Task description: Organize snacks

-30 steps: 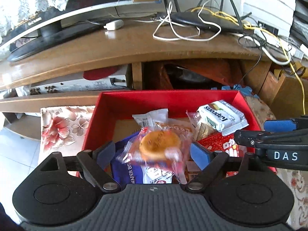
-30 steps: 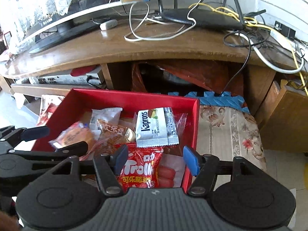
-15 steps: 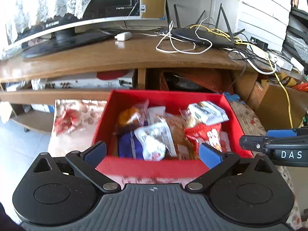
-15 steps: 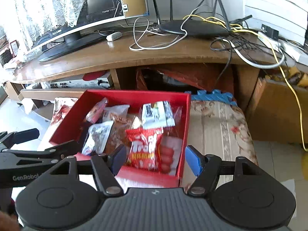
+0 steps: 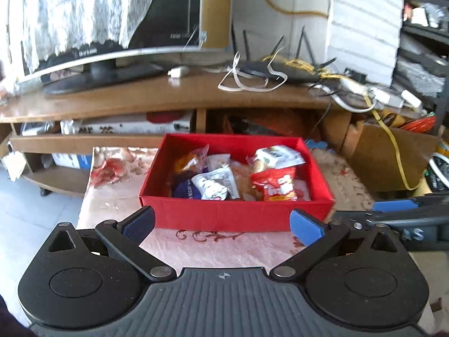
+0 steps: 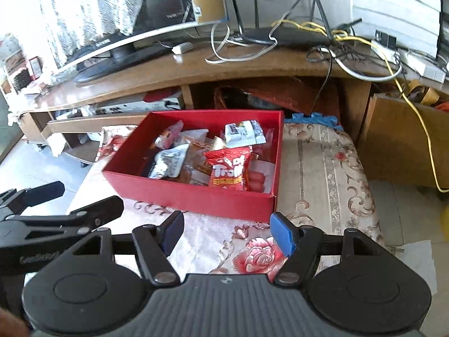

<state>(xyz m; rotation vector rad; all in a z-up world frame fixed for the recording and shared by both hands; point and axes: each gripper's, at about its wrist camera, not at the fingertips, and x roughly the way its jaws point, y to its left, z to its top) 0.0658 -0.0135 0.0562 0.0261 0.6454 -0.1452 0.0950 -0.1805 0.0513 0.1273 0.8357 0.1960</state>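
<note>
Both grippers hang back from the red cardboard box (image 5: 238,214) with nothing in hand: the left gripper (image 5: 221,223) has its blue-padded fingers spread wide, and the right gripper (image 6: 227,231) is open too, a little less so. The snacks all lie inside the box, which sits on a floral cloth (image 6: 322,174) in front of the wooden desk (image 5: 168,95).

As I judge it, the sorting looks close to done, so the step in hand is a final check or a clean retreat. If any packet still needs straightening, come down from above and pinch a crimped seam, not the puffed middle — these are slick, air-filled foil and plastic pouches that will slide or burst under a hard squeeze.

The red Trolli bag (image 6: 228,168) stands tilted against its neighbours, glossy and crinkled. Behind it lies a flat white wafer packet (image 6: 245,134); to the left, a silver foil pouch (image 6: 168,163) and a clear-wrapped round cake (image 5: 192,158). The box walls are thin, matte, straight-edged card, easy to nudge.
</note>
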